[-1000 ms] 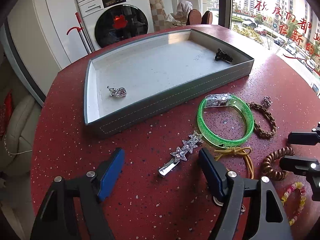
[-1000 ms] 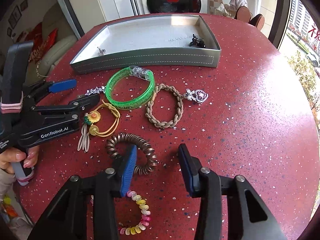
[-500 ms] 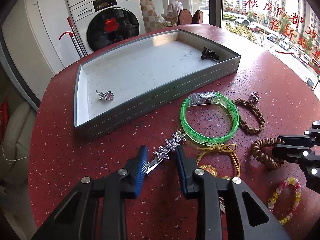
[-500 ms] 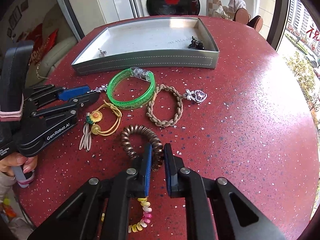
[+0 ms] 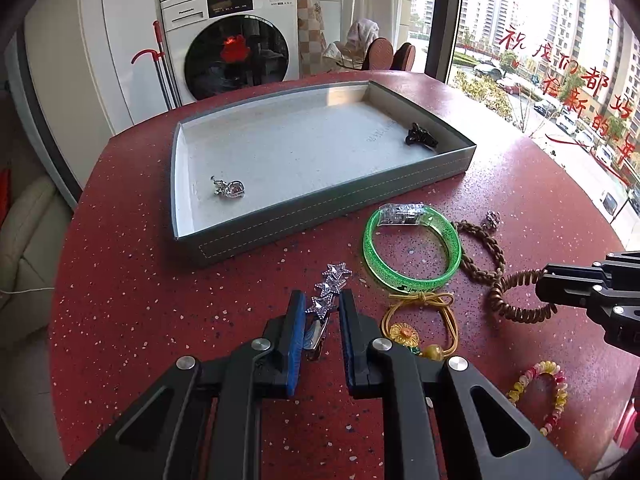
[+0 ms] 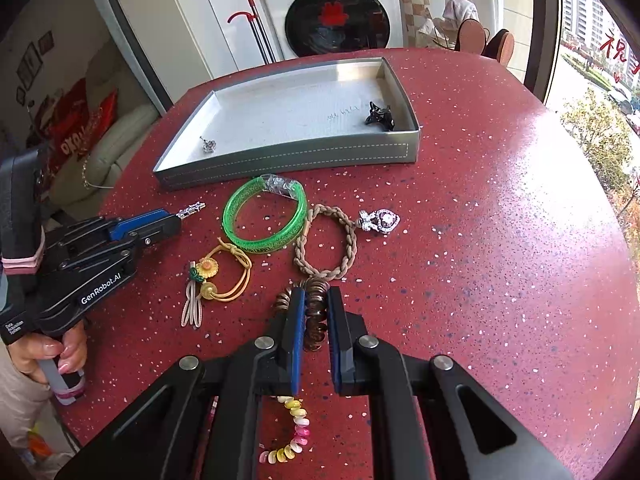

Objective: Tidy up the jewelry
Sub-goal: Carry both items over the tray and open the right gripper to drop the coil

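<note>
A silver star hair clip lies on the red table between the blue pads of my left gripper; its jaws are closing and the pads press its sides. From the right wrist view the clip's tip pokes out of the left gripper. My right gripper is shut on a brown spiral hair tie, which is squeezed between the pads. The left wrist view shows that tie held by the right gripper. The grey tray stands beyond.
In the tray lie a silver pendant and a black clip. On the table: a green bangle, a braided bracelet with a heart charm, a yellow sunflower hair tie, a pastel bead bracelet. A hand holds the left gripper.
Both grippers have gone from wide open to closed: the left around the star clip, the right around the spiral tie. The right gripper has risen slightly with the tie.
</note>
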`<state>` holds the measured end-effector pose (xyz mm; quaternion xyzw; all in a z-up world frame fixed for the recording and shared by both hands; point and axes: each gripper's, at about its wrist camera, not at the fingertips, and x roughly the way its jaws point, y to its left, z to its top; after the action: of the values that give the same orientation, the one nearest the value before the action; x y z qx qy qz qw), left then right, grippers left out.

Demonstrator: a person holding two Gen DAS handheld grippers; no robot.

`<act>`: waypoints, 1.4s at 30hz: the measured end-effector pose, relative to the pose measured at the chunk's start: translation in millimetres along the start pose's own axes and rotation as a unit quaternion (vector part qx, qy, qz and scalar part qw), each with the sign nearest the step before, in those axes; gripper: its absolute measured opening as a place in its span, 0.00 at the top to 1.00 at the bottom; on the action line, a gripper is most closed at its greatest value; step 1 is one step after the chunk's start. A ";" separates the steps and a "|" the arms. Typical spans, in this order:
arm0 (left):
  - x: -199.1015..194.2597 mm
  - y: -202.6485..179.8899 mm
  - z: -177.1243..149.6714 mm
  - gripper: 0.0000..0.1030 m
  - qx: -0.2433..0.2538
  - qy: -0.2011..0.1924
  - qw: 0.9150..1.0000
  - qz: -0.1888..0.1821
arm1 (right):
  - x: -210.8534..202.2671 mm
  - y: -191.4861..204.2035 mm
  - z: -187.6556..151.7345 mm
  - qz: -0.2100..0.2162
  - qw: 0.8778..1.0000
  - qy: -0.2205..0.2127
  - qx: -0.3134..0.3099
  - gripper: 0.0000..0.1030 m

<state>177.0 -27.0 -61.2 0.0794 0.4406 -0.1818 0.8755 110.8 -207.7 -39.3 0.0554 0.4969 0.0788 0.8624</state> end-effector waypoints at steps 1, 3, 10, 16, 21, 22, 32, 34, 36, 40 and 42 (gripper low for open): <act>-2.3 1.6 0.8 0.66 -0.005 -0.002 1.000 -0.001 | -1.3 -0.3 1.7 0.002 1.000 -0.002 0.001 0.88; -6.5 4.8 2.6 0.66 -0.015 -0.006 1.000 -0.005 | -4.4 -0.6 5.0 0.005 1.000 -0.007 0.004 0.88; -22.4 12.0 17.4 0.66 -0.038 -0.024 0.999 -0.007 | -17.4 -2.6 34.1 0.017 0.999 -0.033 0.003 0.88; -27.9 19.2 47.0 0.66 -0.049 -0.045 0.998 0.001 | -20.8 0.4 77.3 0.023 0.998 -0.060 -0.006 0.88; -18.1 27.6 71.5 0.66 -0.064 -0.048 0.997 0.017 | -9.9 0.5 119.6 0.040 0.997 -0.071 0.000 0.88; -14.9 29.9 77.1 0.66 -0.068 -0.049 0.996 0.021 | -5.6 -0.3 128.0 0.045 0.996 -0.071 0.003 0.88; 32.9 43.5 129.9 0.66 -0.084 -0.046 0.993 0.064 | 53.3 -12.4 189.3 0.042 0.997 -0.066 0.021 0.88; 43.9 45.6 140.5 0.66 -0.088 -0.046 0.992 0.072 | 66.2 -16.5 195.6 0.038 0.997 -0.060 0.026 0.88; 55.2 46.9 148.2 0.66 -0.092 -0.044 0.992 0.077 | 78.6 -21.1 199.5 0.035 0.997 -0.056 0.031 0.88; 79.9 42.9 152.7 0.66 -0.081 -0.030 0.992 0.091 | 101.5 -29.1 203.1 0.026 0.998 -0.044 0.041 0.88; 90.7 40.3 150.1 0.66 -0.074 -0.020 0.992 0.097 | 109.8 -32.9 202.1 0.022 0.998 -0.037 0.045 0.88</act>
<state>353.6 -57.3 -44.8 0.0527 0.4259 -0.0646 0.9009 342.7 -222.5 -37.2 0.1078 0.4663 0.0730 0.8750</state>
